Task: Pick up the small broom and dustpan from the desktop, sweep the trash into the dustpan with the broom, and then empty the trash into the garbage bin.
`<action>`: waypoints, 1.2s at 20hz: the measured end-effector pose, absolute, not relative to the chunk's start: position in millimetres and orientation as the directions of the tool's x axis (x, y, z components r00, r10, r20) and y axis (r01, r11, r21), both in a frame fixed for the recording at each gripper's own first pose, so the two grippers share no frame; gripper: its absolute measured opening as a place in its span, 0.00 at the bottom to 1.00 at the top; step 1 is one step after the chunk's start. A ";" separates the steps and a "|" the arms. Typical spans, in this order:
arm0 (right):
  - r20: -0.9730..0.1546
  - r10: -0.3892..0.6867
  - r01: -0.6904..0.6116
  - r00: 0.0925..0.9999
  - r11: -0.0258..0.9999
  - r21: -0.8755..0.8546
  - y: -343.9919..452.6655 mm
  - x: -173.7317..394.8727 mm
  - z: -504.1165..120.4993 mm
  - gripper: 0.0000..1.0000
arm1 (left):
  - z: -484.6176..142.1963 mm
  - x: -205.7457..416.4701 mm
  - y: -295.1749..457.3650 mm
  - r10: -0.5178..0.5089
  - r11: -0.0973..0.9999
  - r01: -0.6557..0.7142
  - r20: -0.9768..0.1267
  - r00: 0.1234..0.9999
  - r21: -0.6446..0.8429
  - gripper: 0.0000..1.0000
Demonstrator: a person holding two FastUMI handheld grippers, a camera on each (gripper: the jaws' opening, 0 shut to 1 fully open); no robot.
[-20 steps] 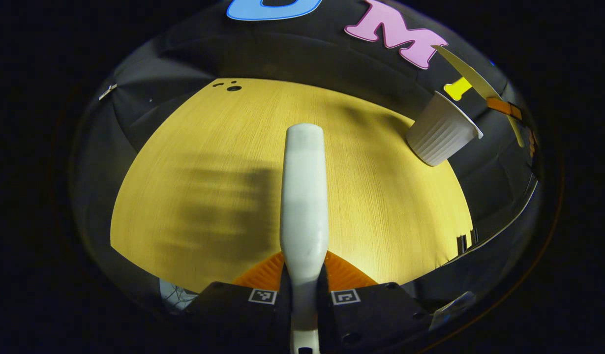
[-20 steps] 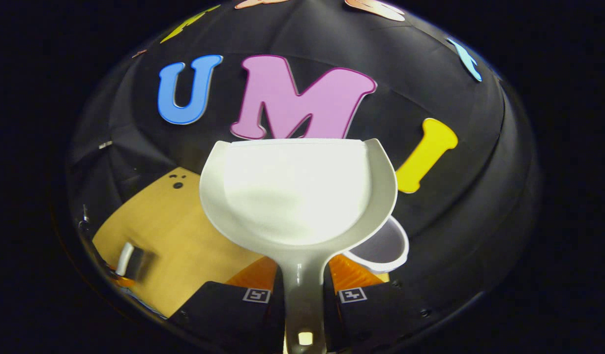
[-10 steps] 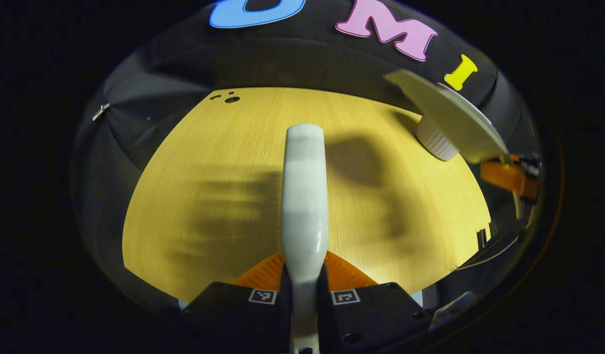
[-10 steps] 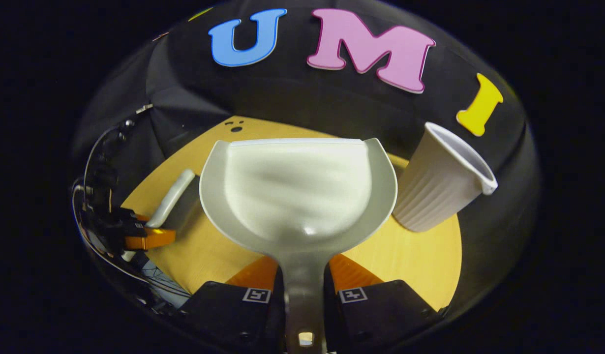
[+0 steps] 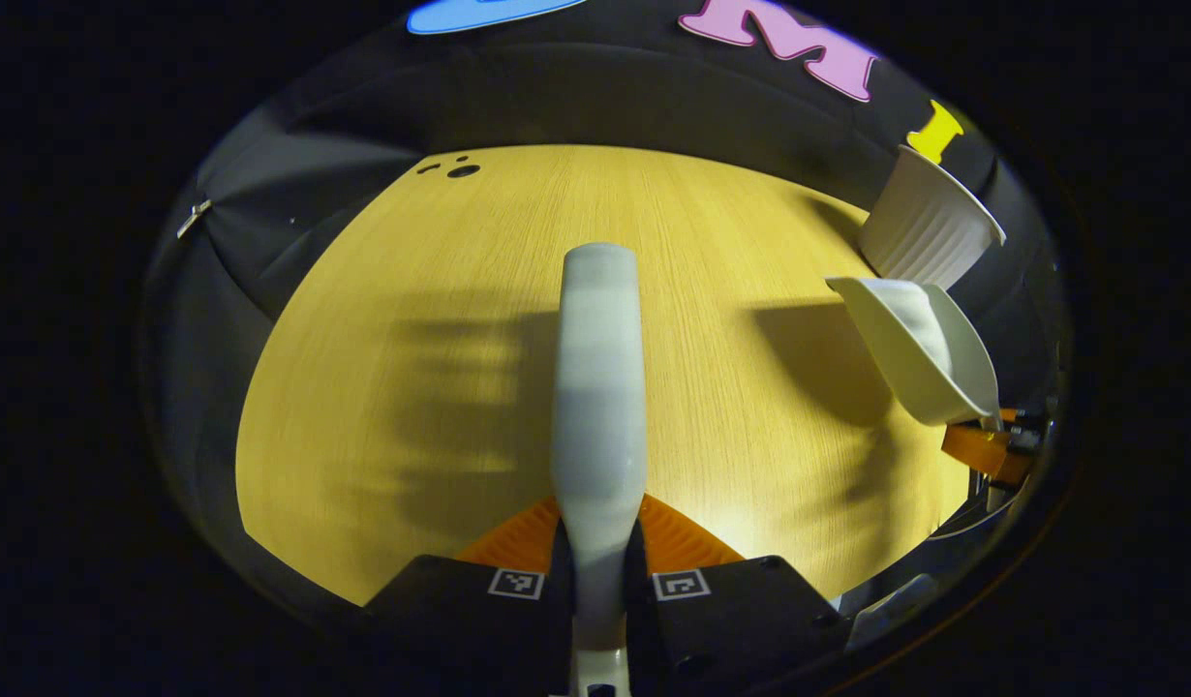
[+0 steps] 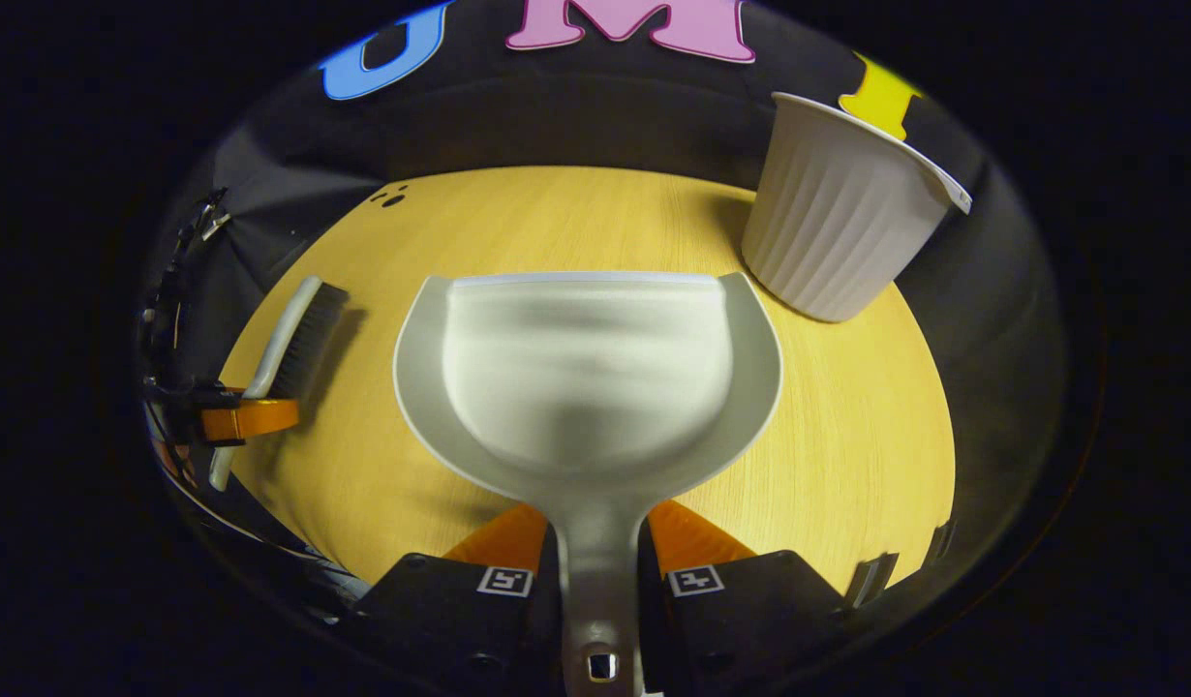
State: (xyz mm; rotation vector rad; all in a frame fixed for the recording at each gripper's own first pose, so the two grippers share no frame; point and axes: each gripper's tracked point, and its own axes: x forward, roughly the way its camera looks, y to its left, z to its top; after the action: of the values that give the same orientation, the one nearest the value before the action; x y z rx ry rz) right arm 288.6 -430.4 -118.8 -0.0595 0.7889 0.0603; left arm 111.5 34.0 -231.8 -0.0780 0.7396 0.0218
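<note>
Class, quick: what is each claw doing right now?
Left claw: shut on the broom handle.
Right claw: shut on the dustpan handle.

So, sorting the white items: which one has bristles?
The broom in the left gripper; the dustpan and ribbed garbage bin have none.
</note>
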 end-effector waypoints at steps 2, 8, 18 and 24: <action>-0.733 0.037 -0.066 0.679 0.998 -0.010 -432.4 288.0 -128.3 0.32 | -235.7 115.1 36.3 0.009 0.998 -0.049 -0.693 0.720 -0.038 0.27; -0.779 0.045 -0.053 0.626 0.999 0.015 -431.8 287.6 -143.5 0.37 | -243.2 125.4 37.1 0.048 0.999 -0.043 -0.730 0.681 0.025 0.27; -0.792 0.081 -0.071 0.605 0.996 0.048 -423.0 285.0 -140.3 0.69 | -229.6 122.5 31.0 0.118 0.991 -0.038 -0.729 0.674 0.125 0.49; -0.744 0.083 -0.059 0.663 0.997 0.059 -430.9 284.3 -113.6 1.00 | -192.9 106.5 23.3 0.072 0.997 -0.033 -0.629 0.774 0.074 0.99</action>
State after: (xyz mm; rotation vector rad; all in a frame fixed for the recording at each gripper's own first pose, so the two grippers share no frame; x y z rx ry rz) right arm 284.3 -430.9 -113.6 0.0303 0.8422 0.0800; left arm 106.5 23.3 -192.9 0.0597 0.6830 0.0569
